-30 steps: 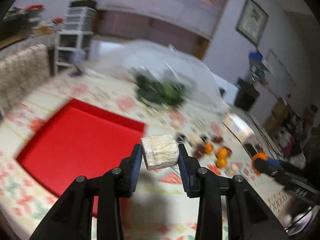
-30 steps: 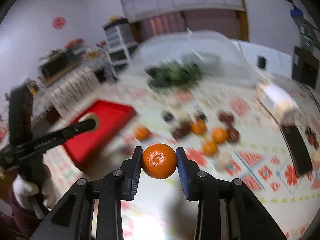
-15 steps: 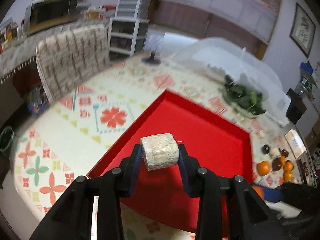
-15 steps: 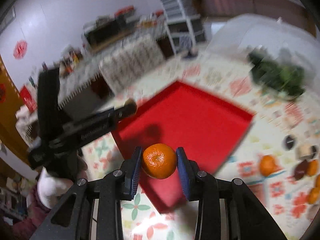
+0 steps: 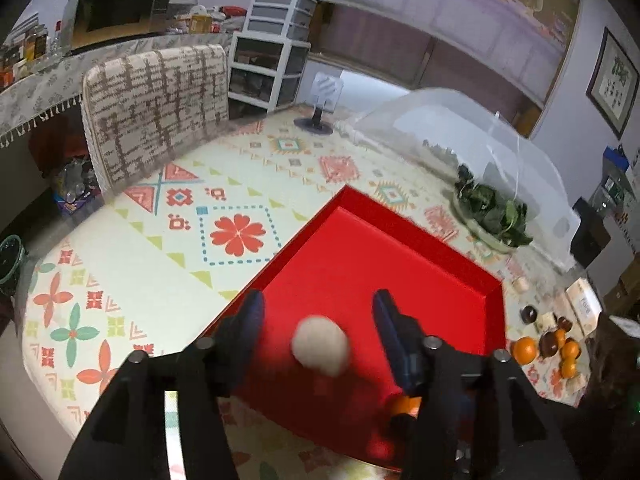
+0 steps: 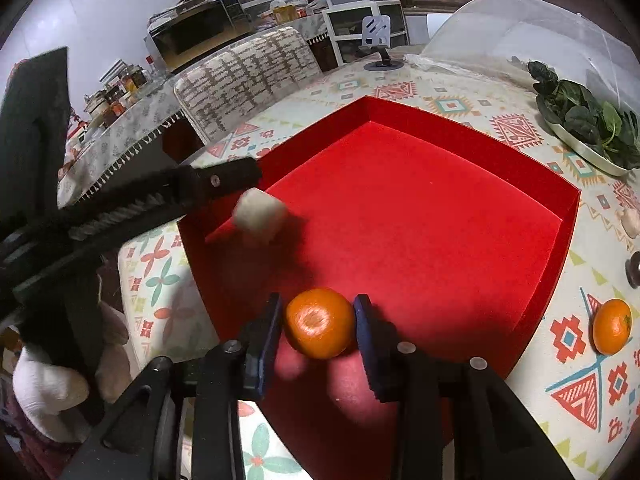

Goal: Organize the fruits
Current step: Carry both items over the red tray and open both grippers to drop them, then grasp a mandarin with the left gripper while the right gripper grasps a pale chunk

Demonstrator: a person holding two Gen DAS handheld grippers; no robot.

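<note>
A red tray (image 5: 400, 264) lies on the patterned table; it also shows in the right wrist view (image 6: 440, 216). My left gripper (image 5: 318, 320) is open above the tray's near corner. A pale chunk of fruit (image 5: 320, 350) sits blurred between and below its fingers, free of them; it also shows in the right wrist view (image 6: 260, 216) over the tray floor. My right gripper (image 6: 318, 326) stands over the tray's near edge with an orange mandarin (image 6: 320, 322) between its pads; small gaps show on both sides. Part of that mandarin shows in the left wrist view (image 5: 406, 404).
More mandarins (image 5: 524, 350) and dark fruits (image 5: 546, 344) lie on the table right of the tray; one mandarin (image 6: 612, 326) is close by. A plate of greens (image 6: 588, 124) and a clear dome cover (image 5: 460, 132) stand behind. A chair (image 5: 156, 108) is at the left edge.
Both grippers have come down over the red tray. My left gripper has opened and let go of the pale chunk, which drops toward the tray. My right gripper's pads have eased apart around the mandarin.
</note>
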